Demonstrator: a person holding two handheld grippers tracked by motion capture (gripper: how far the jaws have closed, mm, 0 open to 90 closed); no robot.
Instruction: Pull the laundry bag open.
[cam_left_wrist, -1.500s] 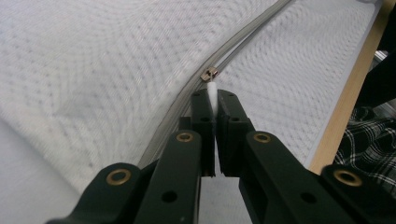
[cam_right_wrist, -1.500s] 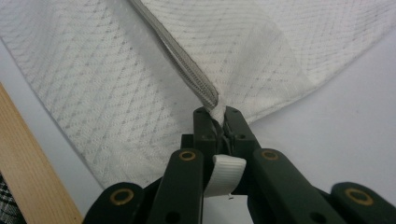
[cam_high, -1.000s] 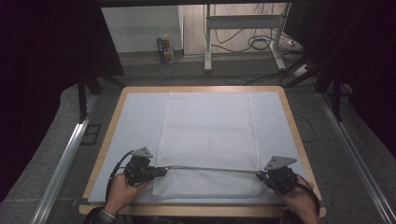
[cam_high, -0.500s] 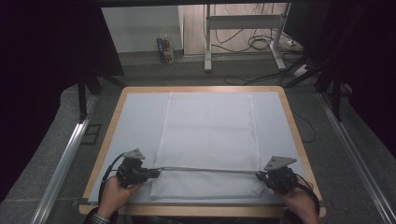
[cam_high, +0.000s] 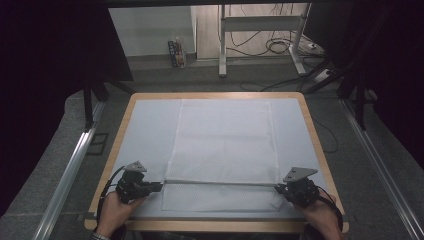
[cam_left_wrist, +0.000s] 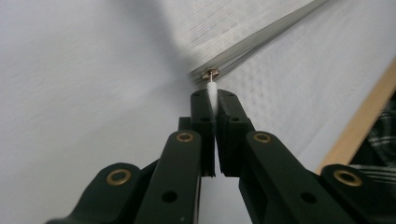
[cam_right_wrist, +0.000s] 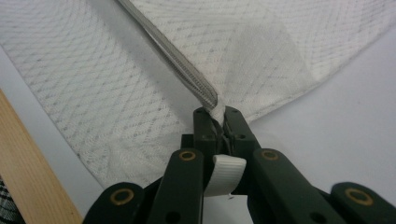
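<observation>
Sliding leftward since the earlier frames, the left gripper (cam_high: 159, 186) is pinching the zipper pull (cam_left_wrist: 211, 80) with jaws nearly shut. The white mesh bag (cam_high: 222, 145) is lying flat on the table (cam_high: 145, 125), zipper (cam_high: 220, 182) stretched near the front edge. The right gripper (cam_high: 278, 188) is clamping the bag's end tab (cam_right_wrist: 224, 175), staying put.

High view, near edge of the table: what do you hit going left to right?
Left hand → left gripper → zipper running across the mesh bag → right gripper → right hand.
</observation>
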